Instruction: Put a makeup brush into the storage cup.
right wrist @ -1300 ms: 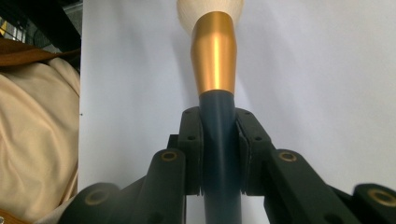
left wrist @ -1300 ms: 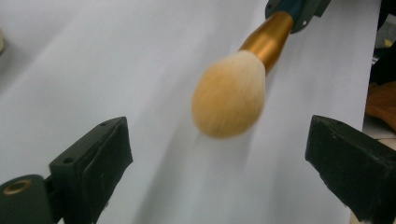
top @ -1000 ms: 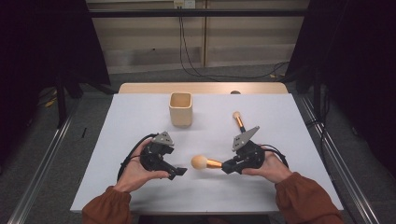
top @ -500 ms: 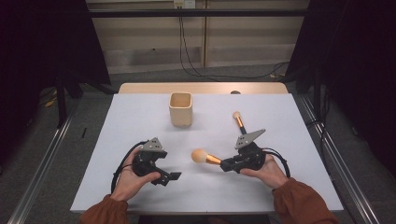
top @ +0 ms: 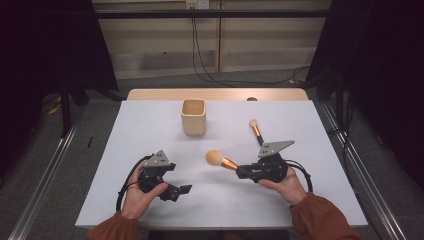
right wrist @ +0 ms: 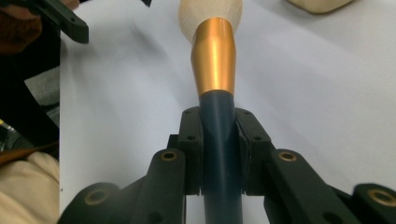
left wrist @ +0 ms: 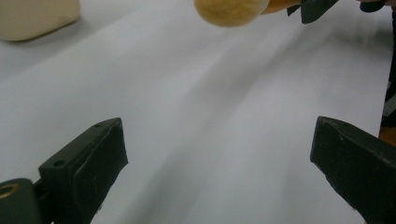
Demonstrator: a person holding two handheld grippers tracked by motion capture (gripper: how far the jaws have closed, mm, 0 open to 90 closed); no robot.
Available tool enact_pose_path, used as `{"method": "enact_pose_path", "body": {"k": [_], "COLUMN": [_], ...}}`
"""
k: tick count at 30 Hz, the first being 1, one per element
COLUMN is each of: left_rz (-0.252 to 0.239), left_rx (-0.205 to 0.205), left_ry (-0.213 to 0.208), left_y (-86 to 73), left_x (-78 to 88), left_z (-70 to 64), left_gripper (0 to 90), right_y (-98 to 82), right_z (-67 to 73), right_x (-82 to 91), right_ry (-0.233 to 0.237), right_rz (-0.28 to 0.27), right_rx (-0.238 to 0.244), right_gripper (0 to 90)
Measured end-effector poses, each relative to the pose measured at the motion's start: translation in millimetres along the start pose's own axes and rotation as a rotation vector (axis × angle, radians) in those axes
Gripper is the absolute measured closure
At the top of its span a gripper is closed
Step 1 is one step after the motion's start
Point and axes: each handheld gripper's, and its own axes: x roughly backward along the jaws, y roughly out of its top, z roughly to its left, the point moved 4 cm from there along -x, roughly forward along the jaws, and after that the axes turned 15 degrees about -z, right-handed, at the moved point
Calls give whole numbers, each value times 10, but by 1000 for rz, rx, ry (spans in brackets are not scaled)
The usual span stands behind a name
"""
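My right gripper [top: 243,171] is shut on the dark handle of a large makeup brush [right wrist: 217,51] and holds it above the table. Its gold ferrule and round tan head [top: 215,158] point left toward the table's middle. In the right gripper view the pads [right wrist: 192,140] clamp the handle from both sides. My left gripper [top: 181,191] rests near the front left, open, with nothing between its fingers [left wrist: 88,163]. The tan brush head [left wrist: 231,10] hangs ahead of it. A smaller brush [top: 256,131] lies on the table behind my right gripper.
A beige square cup [top: 194,116] stands upright at the middle back of the white table [top: 125,135]; its base shows as the cup [left wrist: 35,16] in the left gripper view. Black cables trail from both grippers. Metal rails run along the floor on both sides.
My left gripper has drawn back toward the front left of the table and stays open. The held brush's head has tipped slightly up and away; the right hand has hardly shifted.
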Motion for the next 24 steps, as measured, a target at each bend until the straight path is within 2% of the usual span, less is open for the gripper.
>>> {"method": "enact_pose_path", "body": {"k": [4, 11, 16, 18, 20, 24], "left_rz": [-8, -32, -36, -42, -48, -65], "left_rx": [-9, -20, -44, -36, -49, -40], "left_ry": [7, 20, 50, 49, 56, 51], "left_y": [-9, 0, -10, -14, -9, 3], "left_x": [-4, 1, -5, -6, -2, 15], "left_z": [6, 6, 14, 15, 21, 7], "left_gripper": [35, 35, 36, 36, 36, 48], "right_y": [6, 32, 43, 48, 55, 83], "right_z": [19, 85, 110, 112, 117, 120], "right_x": [12, 4, 4, 10, 17, 43], "right_ry": [14, 38, 57, 56, 60, 62], "right_rz": [-38, -110, -159, -173, -191, -246], "right_rx": [-3, 20, 26, 30, 40, 48], "right_gripper": [752, 752, 752, 752, 752, 752]}}
